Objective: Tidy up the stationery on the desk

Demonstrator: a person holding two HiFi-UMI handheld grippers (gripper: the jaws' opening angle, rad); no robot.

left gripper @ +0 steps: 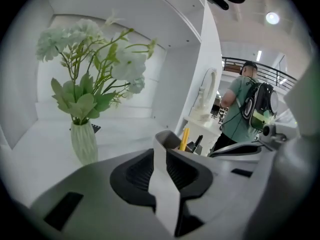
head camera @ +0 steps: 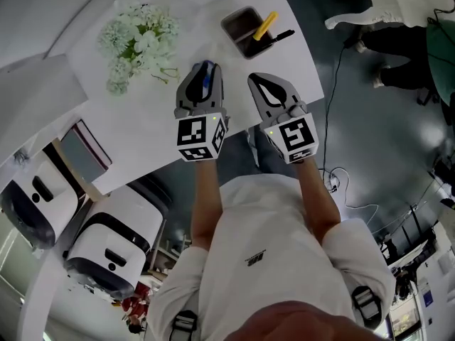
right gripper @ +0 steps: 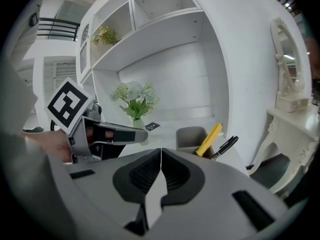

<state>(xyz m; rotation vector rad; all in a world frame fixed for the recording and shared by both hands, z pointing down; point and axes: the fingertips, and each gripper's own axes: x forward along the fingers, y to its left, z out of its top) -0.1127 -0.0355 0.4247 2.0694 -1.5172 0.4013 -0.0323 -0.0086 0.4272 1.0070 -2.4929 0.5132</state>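
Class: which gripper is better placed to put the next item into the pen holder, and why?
Left, probably. The left gripper clamps a flat item, blue from above, aimed at the pen holder; the right gripper is shut and empty.

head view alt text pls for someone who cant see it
From above, a person holds two grippers over a white desk: the left gripper grips a blue item in its fingers, the right gripper is shut and empty. Beyond them stand a dark pen holder with a yellow pen and a black pen, and white flowers.
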